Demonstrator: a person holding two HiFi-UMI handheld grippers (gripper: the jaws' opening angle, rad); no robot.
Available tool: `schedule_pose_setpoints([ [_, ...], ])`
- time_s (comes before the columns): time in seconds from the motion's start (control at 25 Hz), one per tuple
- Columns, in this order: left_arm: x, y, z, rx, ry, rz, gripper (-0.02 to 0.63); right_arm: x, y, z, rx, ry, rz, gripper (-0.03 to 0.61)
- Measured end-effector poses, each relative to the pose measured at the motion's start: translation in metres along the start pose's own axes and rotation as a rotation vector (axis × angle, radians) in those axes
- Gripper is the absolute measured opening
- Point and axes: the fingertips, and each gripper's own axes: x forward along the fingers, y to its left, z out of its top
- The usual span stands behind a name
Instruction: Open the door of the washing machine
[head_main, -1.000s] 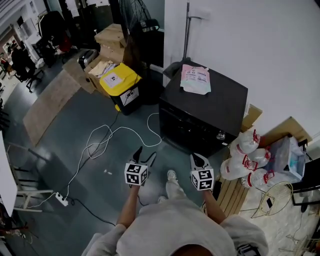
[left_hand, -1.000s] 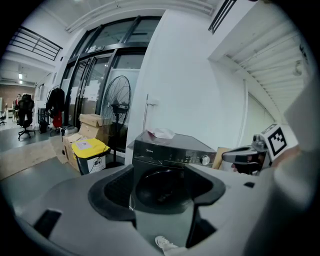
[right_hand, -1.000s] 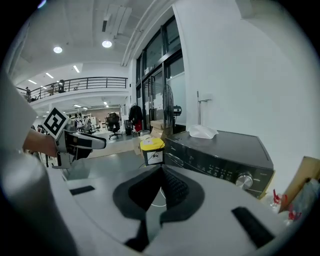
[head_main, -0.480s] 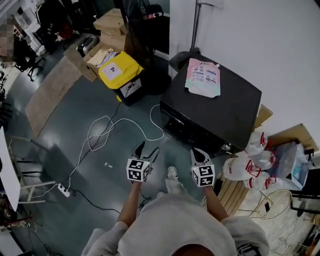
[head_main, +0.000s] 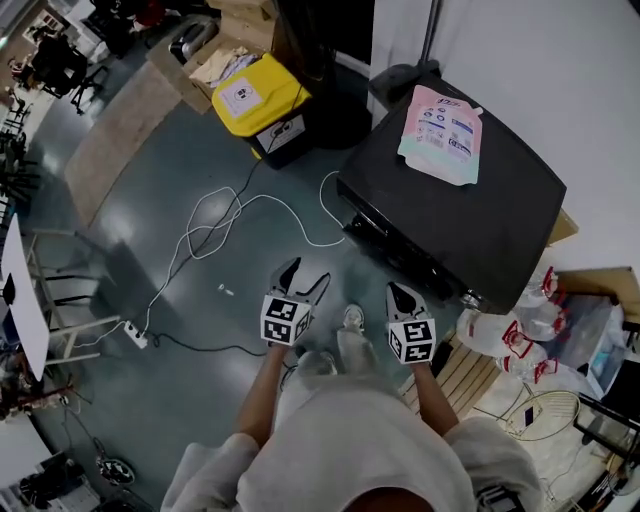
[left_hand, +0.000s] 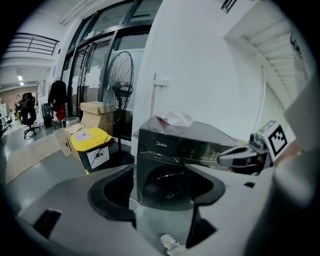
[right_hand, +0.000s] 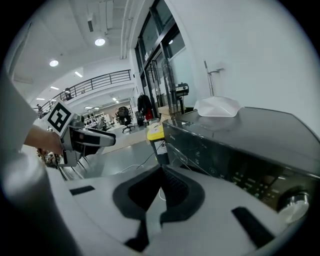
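The black front-loading washing machine (head_main: 455, 215) stands against the white wall, with a pink pouch (head_main: 441, 120) lying on its top. Its round door (left_hand: 172, 182) is closed and shows between my left gripper's fingers. My left gripper (head_main: 303, 274) hangs open over the floor, short of the machine's front. My right gripper (head_main: 399, 295) is held beside it, jaws shut on nothing, just off the machine's front lower corner. In the right gripper view the control panel and a silver knob (right_hand: 295, 202) pass on the right, and the left gripper (right_hand: 85, 140) shows at the left.
A black bin with a yellow lid (head_main: 262, 105) stands left of the machine, by a floor fan's base. A white cable (head_main: 215, 225) loops over the floor to a power strip (head_main: 135, 338). White jugs (head_main: 520, 340) and a wooden pallet (head_main: 470, 375) lie to the right.
The person has stepped closer to the washing machine, which now sits larger and lower in the head view. Both grippers keep their pose in front of the body.
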Motion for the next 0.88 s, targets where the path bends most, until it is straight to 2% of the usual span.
schedule_pose_setpoints([
  [0.36,0.03,0.006,-0.033,-0.011,0.053,-0.048,0.304,0.024,0.006,-0.027,-0.004,0.054,0.027,-0.002],
  [0.6,0.05,0.02,-0.062,-0.007,0.072,-0.089,0.304,0.043,0.008,-0.04,0.007,0.058,-0.018,-0.002],
  [0.88,0.068,0.039,-0.095,0.008,0.083,-0.127,0.304,0.066,0.013,-0.076,0.029,0.088,-0.05,-0.002],
])
